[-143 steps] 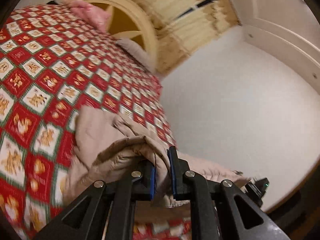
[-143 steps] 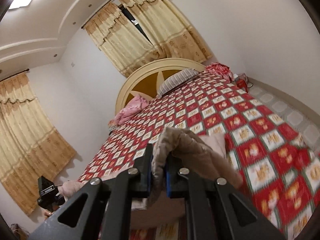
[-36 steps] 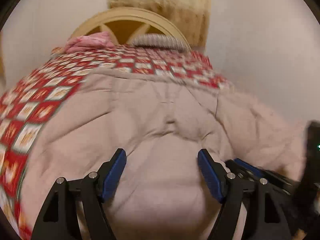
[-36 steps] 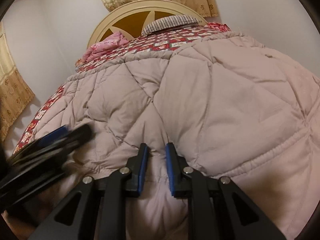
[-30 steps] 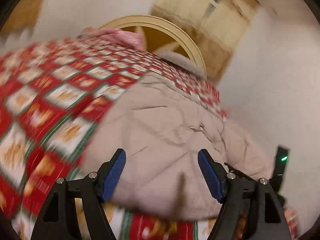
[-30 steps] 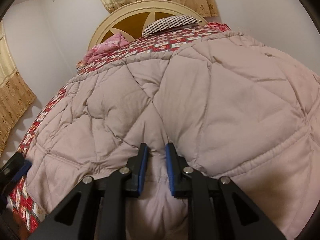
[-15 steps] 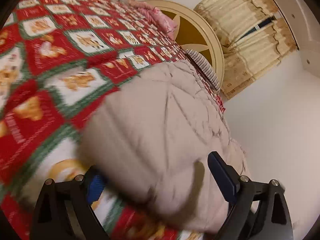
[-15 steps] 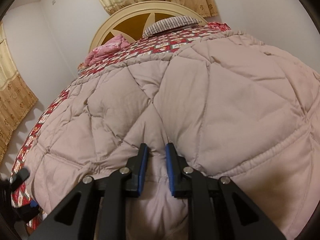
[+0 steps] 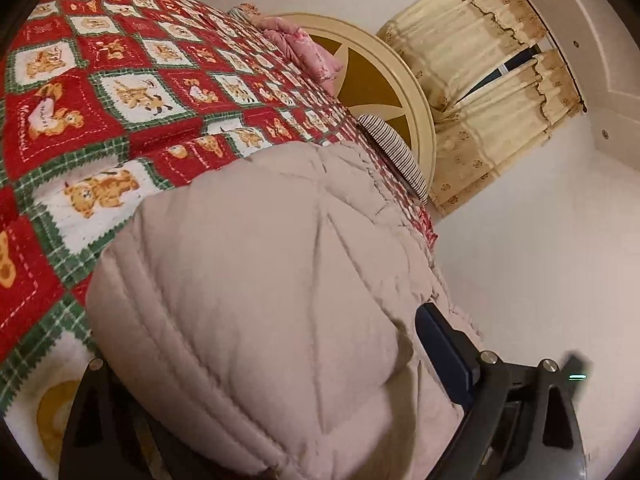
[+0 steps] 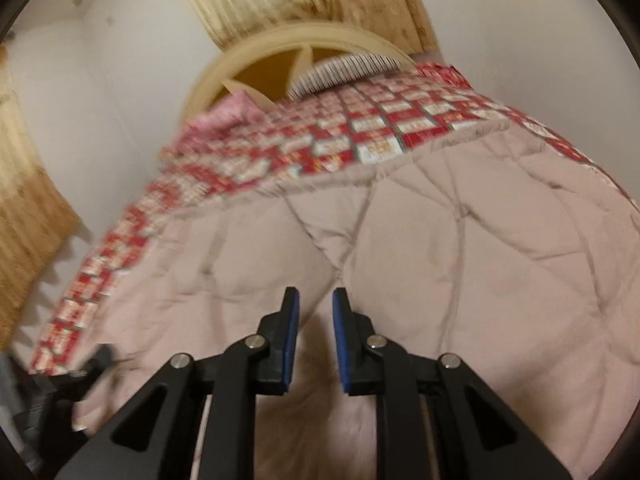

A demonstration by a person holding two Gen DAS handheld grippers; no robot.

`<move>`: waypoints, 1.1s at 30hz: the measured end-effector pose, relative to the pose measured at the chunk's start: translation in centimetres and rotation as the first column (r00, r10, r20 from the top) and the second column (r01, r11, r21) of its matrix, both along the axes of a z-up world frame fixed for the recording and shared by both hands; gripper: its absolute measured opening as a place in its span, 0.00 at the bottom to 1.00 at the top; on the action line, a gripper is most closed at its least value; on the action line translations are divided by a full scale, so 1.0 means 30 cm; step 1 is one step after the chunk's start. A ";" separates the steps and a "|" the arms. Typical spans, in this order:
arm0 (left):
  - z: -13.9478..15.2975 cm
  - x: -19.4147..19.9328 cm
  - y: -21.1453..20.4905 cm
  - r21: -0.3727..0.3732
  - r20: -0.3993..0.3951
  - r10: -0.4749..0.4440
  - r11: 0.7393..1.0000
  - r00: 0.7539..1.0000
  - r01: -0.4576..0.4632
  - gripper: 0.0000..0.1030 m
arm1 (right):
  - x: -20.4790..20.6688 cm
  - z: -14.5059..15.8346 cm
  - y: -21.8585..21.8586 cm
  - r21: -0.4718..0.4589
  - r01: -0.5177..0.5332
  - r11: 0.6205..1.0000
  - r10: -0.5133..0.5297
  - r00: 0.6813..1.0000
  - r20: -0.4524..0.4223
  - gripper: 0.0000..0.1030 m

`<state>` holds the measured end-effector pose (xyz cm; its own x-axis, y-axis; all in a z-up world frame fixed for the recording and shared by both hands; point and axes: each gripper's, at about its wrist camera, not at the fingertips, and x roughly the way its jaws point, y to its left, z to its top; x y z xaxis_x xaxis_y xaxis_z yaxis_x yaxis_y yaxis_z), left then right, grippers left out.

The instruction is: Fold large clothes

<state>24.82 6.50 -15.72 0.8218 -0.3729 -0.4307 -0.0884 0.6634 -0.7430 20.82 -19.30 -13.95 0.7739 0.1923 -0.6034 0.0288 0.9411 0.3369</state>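
Observation:
A large pale pink quilted garment lies spread over the foot of the bed; it also fills the left wrist view. My left gripper is open wide around the garment's left corner, one blue pad on top and the other finger hidden under the cloth. My right gripper hovers over the garment's near edge with its jaws a narrow gap apart and nothing between them.
The bed has a red, white and green checked blanket, a cream round headboard, a pink pillow and a striped pillow. Beige curtains hang behind. A white wall stands right of the bed.
The left gripper let go, opened and swung to the garment's left corner, now straddling it. The right gripper has lifted back off the garment's edge and parted slightly; its view is blurred with motion.

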 end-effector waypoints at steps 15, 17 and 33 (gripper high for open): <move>0.200 0.021 0.007 0.033 0.214 -0.337 0.941 0.917 0.338 0.35 | -0.005 -0.076 0.048 0.261 -0.018 0.965 0.046 0.994 -0.102 0.15; 0.272 -0.014 0.013 0.092 0.240 -0.364 0.931 0.900 0.352 0.35 | -0.018 -0.075 0.107 0.313 -0.042 0.949 0.084 0.989 -0.122 0.15; 0.521 -0.267 -0.137 0.600 0.234 -0.592 0.712 0.771 0.364 0.35 | -0.159 -0.024 0.210 0.615 -0.408 0.675 0.573 0.814 -0.089 0.21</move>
